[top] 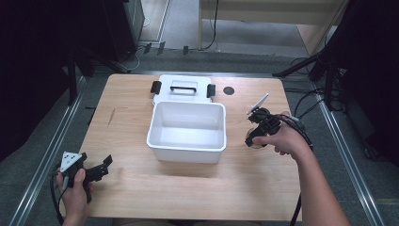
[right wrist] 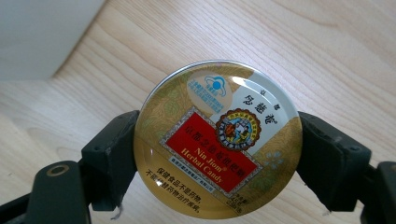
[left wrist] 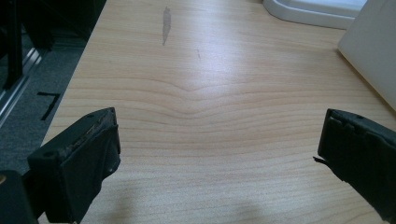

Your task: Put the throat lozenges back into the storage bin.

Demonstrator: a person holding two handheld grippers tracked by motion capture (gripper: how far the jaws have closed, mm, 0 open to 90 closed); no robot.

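High view: the right gripper hangs above the table just right of the open white bin, with a small round tin pinched at its tip. The bin's lid lies flat just behind it, touching the far wall, so the mouth is free; I judge the tin is meant to go in. The left gripper sits at the near left corner, well apart from the bin, likely kept out of the way.

Left gripper view: its jaws stand wide apart over bare wood, grasping nothing.

Right gripper view: the jaws clamp the tin by its rim at opposite sides, which suits a flat disc with no handle. Its printed gold-and-red face looks toward the camera, the print running slantwise. Being round, it has no long axis; its thin axis runs toward the camera.
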